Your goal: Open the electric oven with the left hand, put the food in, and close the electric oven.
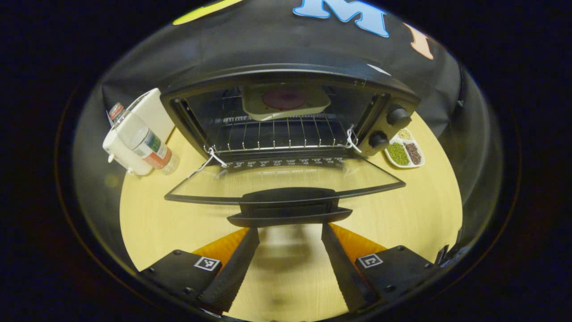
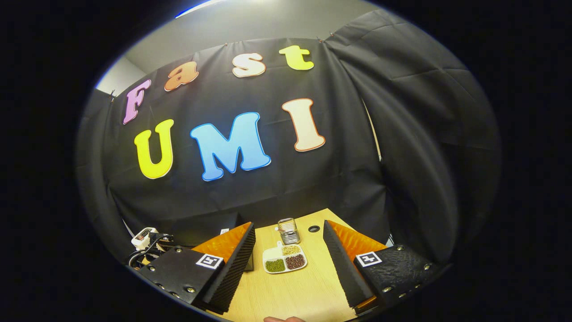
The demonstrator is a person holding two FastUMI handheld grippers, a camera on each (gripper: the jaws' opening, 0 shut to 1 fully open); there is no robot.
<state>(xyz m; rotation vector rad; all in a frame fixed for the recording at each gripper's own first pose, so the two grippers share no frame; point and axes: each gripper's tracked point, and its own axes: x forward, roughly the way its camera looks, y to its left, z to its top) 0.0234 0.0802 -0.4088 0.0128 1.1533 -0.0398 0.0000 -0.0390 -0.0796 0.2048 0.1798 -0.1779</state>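
The black electric oven (image 1: 286, 74) stands at the back of the wooden table (image 1: 420, 210) with its glass door (image 1: 286, 179) folded down flat toward me. Inside, a pale square plate (image 1: 313, 105) carrying a round dark-red piece of food (image 1: 284, 98) rests on the wire rack (image 1: 277, 136). My left gripper (image 1: 290, 229) is open, its fingertips just short of the door handle (image 1: 288, 217) and not touching it. Off to the right side of the table my right gripper (image 2: 289, 226) is open and holds nothing.
A water bottle (image 1: 145, 143) leans on a white box (image 1: 149, 112) left of the oven. Right of the oven lies a white divided dish of beans (image 1: 404, 152) (image 2: 284, 259), with a small glass (image 2: 288, 230) behind it. Two knobs (image 1: 397, 117) sit on the oven's right panel.
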